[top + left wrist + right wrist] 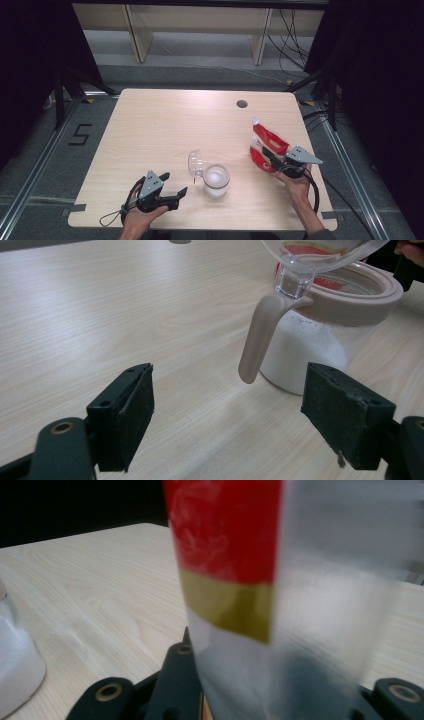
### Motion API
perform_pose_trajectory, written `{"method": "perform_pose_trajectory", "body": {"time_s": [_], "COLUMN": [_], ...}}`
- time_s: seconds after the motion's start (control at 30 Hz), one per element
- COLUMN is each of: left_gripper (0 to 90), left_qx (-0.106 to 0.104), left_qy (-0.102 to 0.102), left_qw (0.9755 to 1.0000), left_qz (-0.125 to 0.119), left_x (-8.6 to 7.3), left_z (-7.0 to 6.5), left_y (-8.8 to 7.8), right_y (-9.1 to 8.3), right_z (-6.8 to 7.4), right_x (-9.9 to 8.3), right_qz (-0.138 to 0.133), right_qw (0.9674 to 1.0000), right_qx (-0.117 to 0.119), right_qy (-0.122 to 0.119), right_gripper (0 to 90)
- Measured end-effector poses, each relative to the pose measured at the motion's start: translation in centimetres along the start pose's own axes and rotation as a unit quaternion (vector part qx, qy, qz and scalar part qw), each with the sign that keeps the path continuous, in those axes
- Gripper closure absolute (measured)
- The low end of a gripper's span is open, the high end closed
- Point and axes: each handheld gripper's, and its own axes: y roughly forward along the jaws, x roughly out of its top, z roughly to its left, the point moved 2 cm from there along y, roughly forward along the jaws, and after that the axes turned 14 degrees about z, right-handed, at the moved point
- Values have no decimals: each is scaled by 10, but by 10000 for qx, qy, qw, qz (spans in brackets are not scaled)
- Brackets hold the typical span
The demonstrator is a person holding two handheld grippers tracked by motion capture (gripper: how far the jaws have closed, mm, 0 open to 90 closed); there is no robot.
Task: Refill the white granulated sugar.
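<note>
The right gripper is pinching the red bag at the table's right, beside the open jar, while the left gripper is waiting near-left, jaws spread, probably for the lid

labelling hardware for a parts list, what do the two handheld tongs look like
Both the left tongs and the right tongs have black bodies, each topped by a grey three-cornered plate and trailing a looped black cable. The left jaws are flat black blocks with screw holes. Forearms bare, no sleeves visible.
</note>
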Motion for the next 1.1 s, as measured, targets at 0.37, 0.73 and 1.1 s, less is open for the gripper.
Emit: {"method": "perform_pose_trajectory", "body": {"time_s": [0.37,0.73,1.1], "left_gripper": [204,202,203], "left_qx": [-41,-44,-30], "left_qy": [-67,-78,24], "left_qw": [10000,10000,10000], "left_qz": [-38,-42,-14], "left_x": [0,0,0], "left_z": [0,0,0], "left_y": [0,0,0], "right_y": [-4,-16,-34], "right_z": [-2,5,11], "right_x": [1,4,3], "right_qz": [118,154,251], "right_qw": [9999,9997,9990], "right_qx": [-50,-174,-132], "right_qy": [91,23,348], "right_gripper": [611,414,327]}}
